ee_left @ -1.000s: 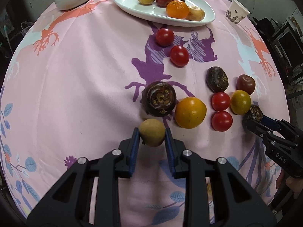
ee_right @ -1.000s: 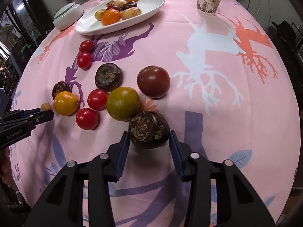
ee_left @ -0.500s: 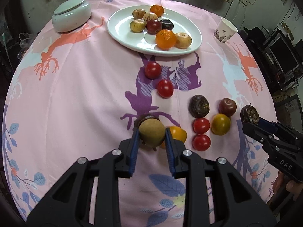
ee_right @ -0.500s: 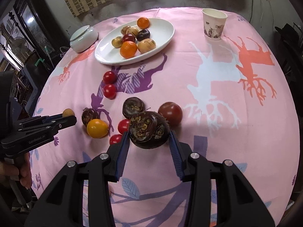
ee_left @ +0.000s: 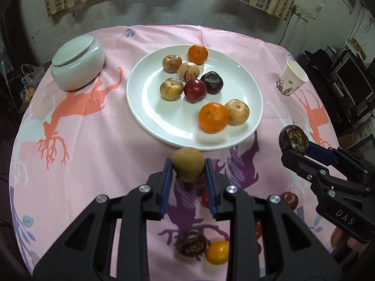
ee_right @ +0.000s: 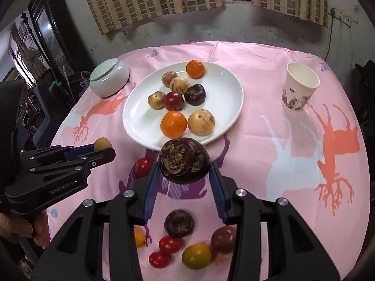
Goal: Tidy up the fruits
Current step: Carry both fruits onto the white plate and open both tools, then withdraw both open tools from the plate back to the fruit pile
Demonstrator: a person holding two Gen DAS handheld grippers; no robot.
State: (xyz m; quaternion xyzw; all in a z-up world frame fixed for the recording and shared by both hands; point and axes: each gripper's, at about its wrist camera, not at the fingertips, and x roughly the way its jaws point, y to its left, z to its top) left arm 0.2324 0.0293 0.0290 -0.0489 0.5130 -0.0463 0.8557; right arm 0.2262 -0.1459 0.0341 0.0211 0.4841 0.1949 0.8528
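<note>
My left gripper is shut on a small tan round fruit, held in the air just short of the near rim of the white plate. My right gripper is shut on a dark purple fruit with a rough brown end, also lifted near the plate's front edge. The plate carries several fruits, among them two oranges, a red plum and a dark fruit. Each gripper shows in the other's view: the right gripper at the right, the left gripper at the left.
Loose fruits lie on the pink cloth below my grippers: red tomatoes, a dark fruit, a yellow-green one, a dark red one. A lidded pale green jar stands left of the plate, a paper cup right.
Both grippers rose and moved forward toward the plate, each carrying its fruit. The loose fruits have slid down to the bottom of both views.
</note>
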